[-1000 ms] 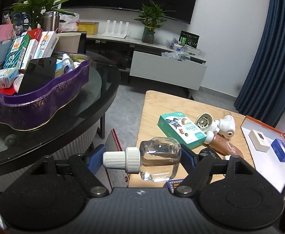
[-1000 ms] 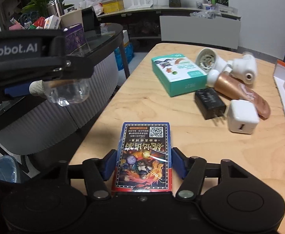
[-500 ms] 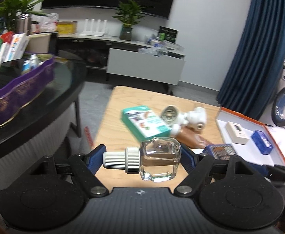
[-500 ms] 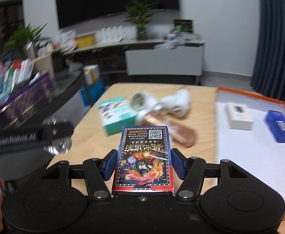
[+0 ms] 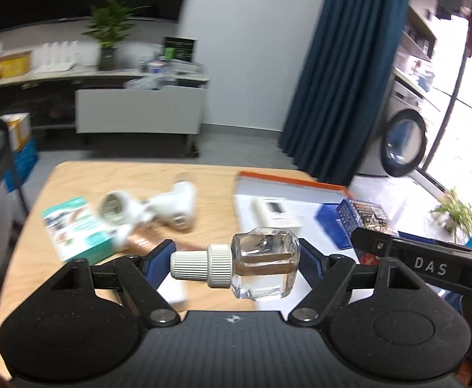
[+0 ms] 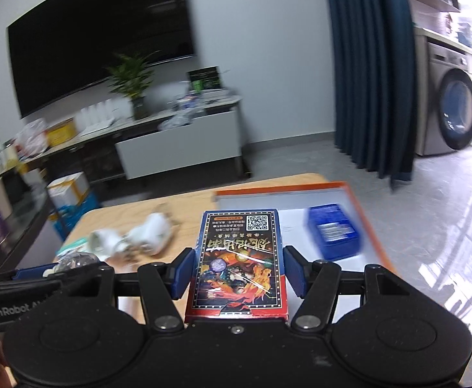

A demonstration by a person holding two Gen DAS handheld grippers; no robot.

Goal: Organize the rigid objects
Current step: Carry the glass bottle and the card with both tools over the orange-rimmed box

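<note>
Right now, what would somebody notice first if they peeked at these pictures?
Probably the clear glass bottle with a white cap, held sideways in the left gripper. Next, the colourful card box in the right gripper, above the wooden table near an orange-edged tray.

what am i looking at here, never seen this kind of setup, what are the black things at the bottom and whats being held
There is no robot: a person holds a two-finger tool in each hand, each with a fisheye camera looking along its fingers. The black shapes are those tools.

Left view: the left hand-held gripper clamps a small clear bottle lying sideways, white cap pointing left.

Right view: the right hand-held gripper clamps a printed card box.

Below is a wooden table with a teal box, white plastic parts and an orange-edged white tray holding a blue box.
</note>
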